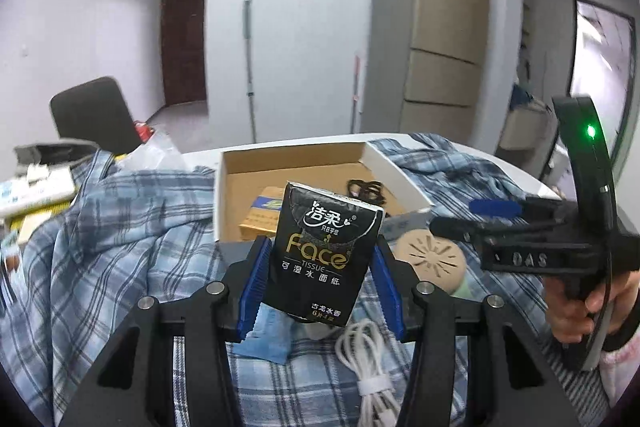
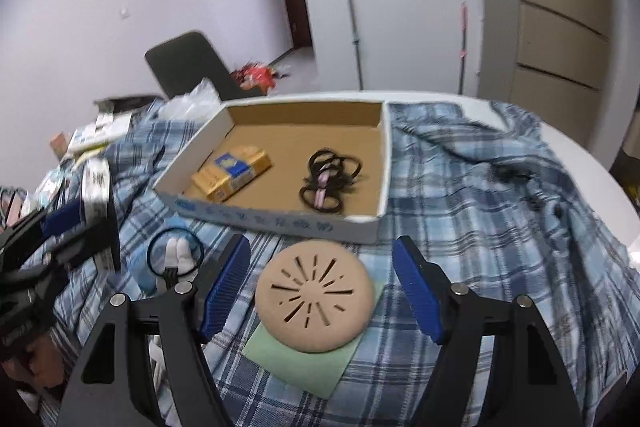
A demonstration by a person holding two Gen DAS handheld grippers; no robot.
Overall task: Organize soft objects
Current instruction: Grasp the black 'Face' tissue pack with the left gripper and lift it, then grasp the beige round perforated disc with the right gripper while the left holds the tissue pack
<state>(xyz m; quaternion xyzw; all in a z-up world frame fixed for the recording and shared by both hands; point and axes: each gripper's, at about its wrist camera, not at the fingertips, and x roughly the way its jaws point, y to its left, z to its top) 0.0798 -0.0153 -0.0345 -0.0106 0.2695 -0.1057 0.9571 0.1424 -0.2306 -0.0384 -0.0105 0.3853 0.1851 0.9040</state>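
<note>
My left gripper [image 1: 320, 279] is shut on a black tissue pack [image 1: 324, 255] and holds it upright above the plaid cloth [image 1: 120, 247], just in front of the open cardboard box [image 1: 244, 163]. My right gripper [image 2: 320, 287] is open, its blue pads on either side of a round tan sponge [image 2: 316, 295] that lies on a green cloth [image 2: 304, 363]. The box [image 2: 280, 223] holds a yellow pack [image 2: 232, 175] and black hair ties [image 2: 328, 179]. In the right wrist view the left gripper [image 2: 76, 223] and its tissue pack [image 2: 96, 183] show at the left edge.
A white cable [image 1: 368, 359] and a blue mask [image 1: 268, 335] lie on the cloth under the left gripper. Small scissors [image 2: 176, 259] lie left of the sponge. Clutter [image 1: 36, 187] sits at the table's left. A black chair [image 2: 188, 63] stands behind the table.
</note>
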